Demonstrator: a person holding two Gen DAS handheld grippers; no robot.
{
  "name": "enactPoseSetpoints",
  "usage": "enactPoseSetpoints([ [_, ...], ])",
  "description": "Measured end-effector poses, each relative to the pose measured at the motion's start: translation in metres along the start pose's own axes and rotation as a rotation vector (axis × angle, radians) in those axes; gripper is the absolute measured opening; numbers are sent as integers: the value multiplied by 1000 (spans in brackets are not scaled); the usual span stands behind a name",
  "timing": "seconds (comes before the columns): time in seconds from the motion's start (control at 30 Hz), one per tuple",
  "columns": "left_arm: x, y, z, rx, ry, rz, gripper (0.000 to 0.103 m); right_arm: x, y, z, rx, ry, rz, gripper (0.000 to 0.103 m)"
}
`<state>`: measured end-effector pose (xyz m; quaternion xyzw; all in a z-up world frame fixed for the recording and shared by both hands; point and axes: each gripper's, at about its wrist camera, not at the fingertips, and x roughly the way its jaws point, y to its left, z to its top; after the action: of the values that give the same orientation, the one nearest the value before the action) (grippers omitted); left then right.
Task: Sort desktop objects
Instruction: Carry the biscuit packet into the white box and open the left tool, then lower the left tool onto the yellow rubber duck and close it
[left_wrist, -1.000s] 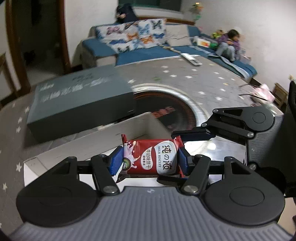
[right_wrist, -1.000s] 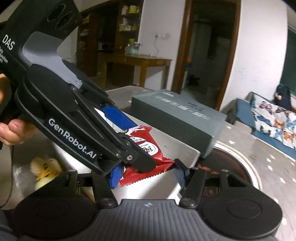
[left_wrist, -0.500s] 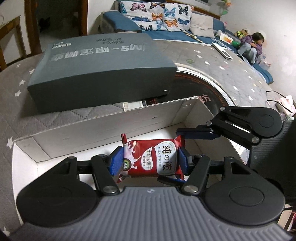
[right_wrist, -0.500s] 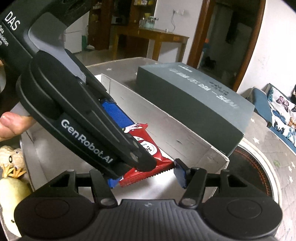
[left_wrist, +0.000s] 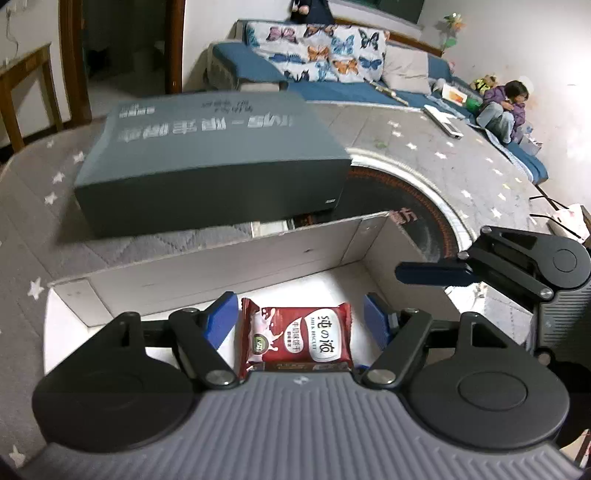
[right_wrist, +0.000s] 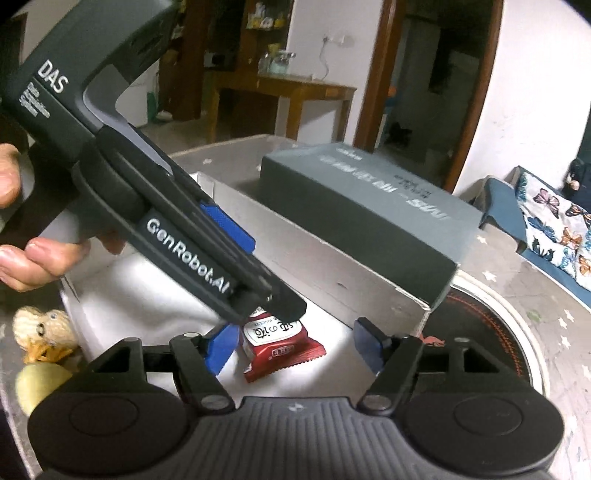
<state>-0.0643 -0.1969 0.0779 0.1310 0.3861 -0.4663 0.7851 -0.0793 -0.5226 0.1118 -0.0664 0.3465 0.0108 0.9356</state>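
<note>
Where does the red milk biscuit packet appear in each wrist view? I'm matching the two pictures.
Left wrist: red milk biscuit packet, bottom centre, between the opening blue pads, untouched.
Right wrist: same packet, lower centre, under the other gripper's tip.
Shared landmark: the dark grey flat box behind the white carton.

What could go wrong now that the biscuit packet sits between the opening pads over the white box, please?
1. The biscuit packet may snag on a blue pad of the left hand-held gripper, whose jaws are opening, and lift out of the white box.
2. The right hand-held gripper hovers close by and could knock it.
</note>
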Motion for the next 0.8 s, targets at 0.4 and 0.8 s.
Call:
enactPoseSetpoints([
  [0.4,-72,-30,-46,67,-96,-29,84,-85,28,-21,25,-109,20,82],
  [0.8,-108,-58,-108,135,-95,-70,84,-111,58,-71,41,-14,42,82],
])
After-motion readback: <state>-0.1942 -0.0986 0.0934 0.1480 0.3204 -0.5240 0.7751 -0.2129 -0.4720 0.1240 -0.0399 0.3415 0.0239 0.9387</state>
